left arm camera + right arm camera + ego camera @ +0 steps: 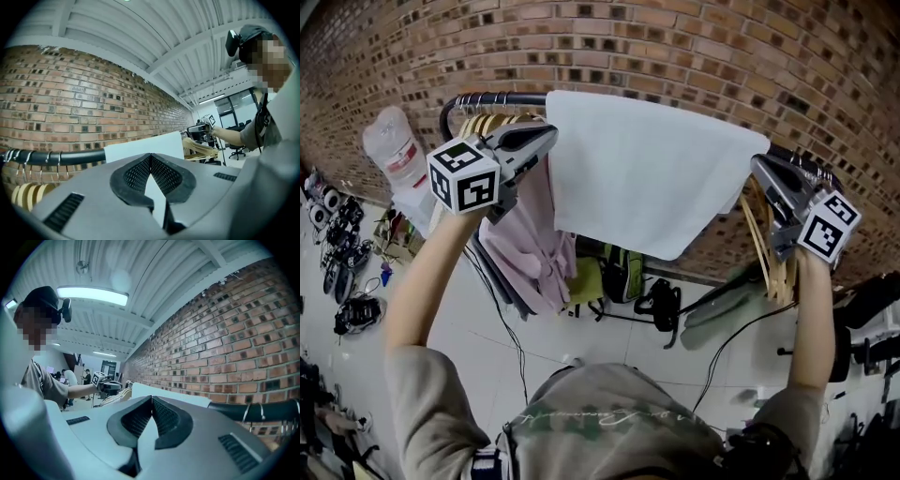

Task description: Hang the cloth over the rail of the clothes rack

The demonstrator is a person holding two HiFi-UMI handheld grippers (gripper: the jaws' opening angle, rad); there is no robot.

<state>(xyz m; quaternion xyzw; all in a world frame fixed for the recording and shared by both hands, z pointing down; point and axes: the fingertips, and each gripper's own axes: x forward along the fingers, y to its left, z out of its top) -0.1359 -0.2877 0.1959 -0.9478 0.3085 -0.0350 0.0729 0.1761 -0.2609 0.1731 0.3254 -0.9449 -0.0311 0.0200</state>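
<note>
A white cloth (647,178) hangs spread along the black rail (502,98) of the clothes rack, hiding the rail between my two grippers. My left gripper (546,139) is shut on the cloth's upper left corner. My right gripper (759,167) is shut on its upper right corner. In the left gripper view the jaws (151,157) are closed with a white strip of cloth (154,197) pinched between them, and the rail (70,157) runs off to the left. The right gripper view shows its jaws (151,399) closed on pale cloth (145,437), with the rail (253,411) at the right.
A brick wall (694,56) stands close behind the rack. Wooden hangers (483,122) and a pink garment (534,244) hang at the rail's left end, more hangers (773,258) at its right. Bags (623,272) and cables lie on the tiled floor below. A plastic-wrapped bundle (394,145) is at the left.
</note>
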